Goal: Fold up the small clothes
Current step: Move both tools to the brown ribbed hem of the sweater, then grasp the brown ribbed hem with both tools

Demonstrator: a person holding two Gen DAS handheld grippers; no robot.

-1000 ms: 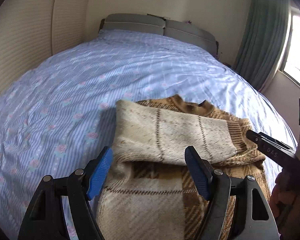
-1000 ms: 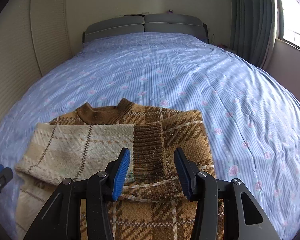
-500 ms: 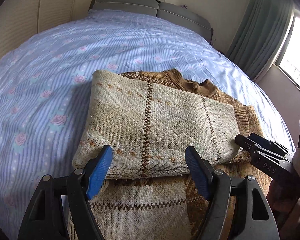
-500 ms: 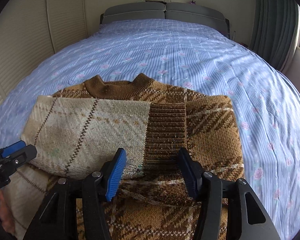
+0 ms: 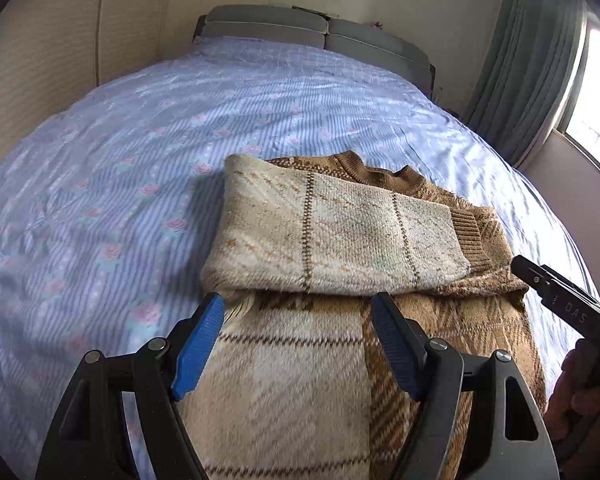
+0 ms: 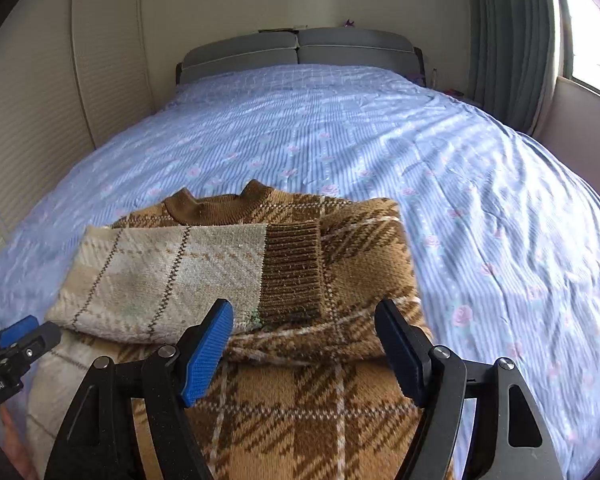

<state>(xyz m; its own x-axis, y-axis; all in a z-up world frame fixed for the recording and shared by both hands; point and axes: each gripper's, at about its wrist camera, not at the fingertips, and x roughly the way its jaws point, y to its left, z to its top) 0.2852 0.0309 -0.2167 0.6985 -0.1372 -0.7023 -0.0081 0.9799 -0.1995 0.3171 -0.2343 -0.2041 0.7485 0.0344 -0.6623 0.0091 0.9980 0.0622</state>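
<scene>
**Two grippers, one plaid sweater, nothing held**

Both grippers sit over the near end of the sweater [image 5: 340, 240] and neither has any cloth in it. The left gripper [image 5: 296, 340] has its jaws spread wide above the cream plaid part, blue pads clear of the knit. The right gripper [image 6: 304, 344] has just been opening its jaws, and they now stand wide over the brown plaid side with nothing between them.

The sweater lies flat on the bed [image 6: 460, 160], toward the near edge, collar [image 6: 216, 208] pointing at the grey headboard [image 6: 300, 50]. One cream sleeve [image 6: 160, 276] is folded across the chest, its ribbed brown cuff [image 6: 294, 272] ending just short of the far shoulder.

Around it is just blue striped bedding with little pink roses, slightly wrinkled. A beige panelled wall [image 5: 60, 60] runs down the left side, and a grey-green curtain [image 6: 512, 40] hangs by the bright window [image 6: 592, 32] on the right. Nothing sits on the sweater or blocks either gripper.
</scene>
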